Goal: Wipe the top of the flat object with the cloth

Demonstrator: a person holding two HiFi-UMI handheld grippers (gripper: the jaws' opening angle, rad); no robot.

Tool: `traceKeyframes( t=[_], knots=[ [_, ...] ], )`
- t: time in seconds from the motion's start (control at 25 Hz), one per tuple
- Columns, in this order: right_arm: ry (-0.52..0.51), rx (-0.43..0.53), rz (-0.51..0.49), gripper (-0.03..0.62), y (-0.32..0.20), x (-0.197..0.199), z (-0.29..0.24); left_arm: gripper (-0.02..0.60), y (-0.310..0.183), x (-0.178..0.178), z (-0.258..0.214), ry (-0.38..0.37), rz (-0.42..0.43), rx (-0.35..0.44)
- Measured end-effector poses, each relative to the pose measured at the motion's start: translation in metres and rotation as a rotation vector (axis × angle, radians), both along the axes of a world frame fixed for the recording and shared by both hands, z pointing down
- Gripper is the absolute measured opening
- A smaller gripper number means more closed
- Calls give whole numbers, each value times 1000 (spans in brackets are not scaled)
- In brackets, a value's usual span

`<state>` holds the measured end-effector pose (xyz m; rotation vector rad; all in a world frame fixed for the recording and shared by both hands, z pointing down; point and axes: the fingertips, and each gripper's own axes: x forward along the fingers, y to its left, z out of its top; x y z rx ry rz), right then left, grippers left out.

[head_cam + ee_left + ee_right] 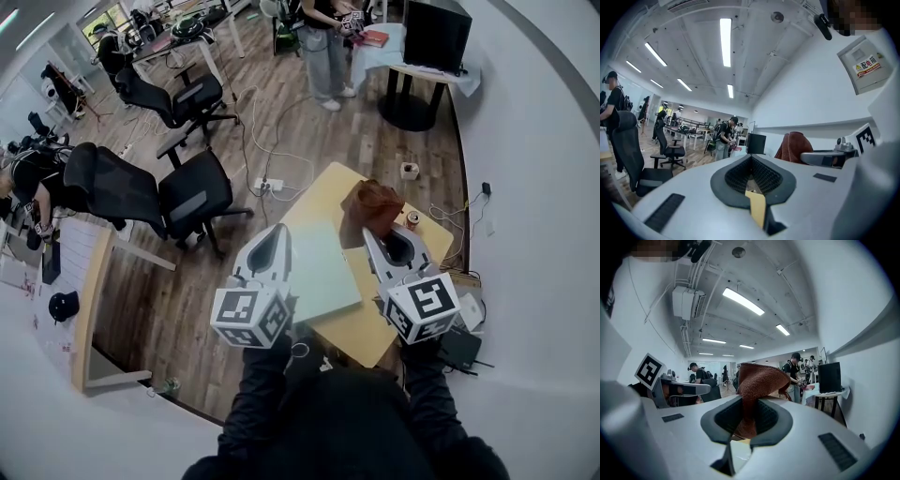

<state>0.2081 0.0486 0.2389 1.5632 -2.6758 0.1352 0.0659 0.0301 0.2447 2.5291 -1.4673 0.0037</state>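
Since wiping seems to need only one tool, the left hand-held gripper (277,239) is pinched closed on nothing. The right hand-held gripper (378,239) clamps the single brown cloth (373,206), bunched beyond its tips, clear of the yellow worktop (361,333). Beneath the two lies one pale flat object (323,267), its top bare. Farther off stands one can (412,220).
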Motion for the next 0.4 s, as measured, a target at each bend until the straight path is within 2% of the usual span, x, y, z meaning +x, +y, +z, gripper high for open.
traceKeyframes(
  t=[0.4],
  knots=[
    [6,14,3,64,18,7,-8,34,18,10,-12,-12,3,23]
  ],
)
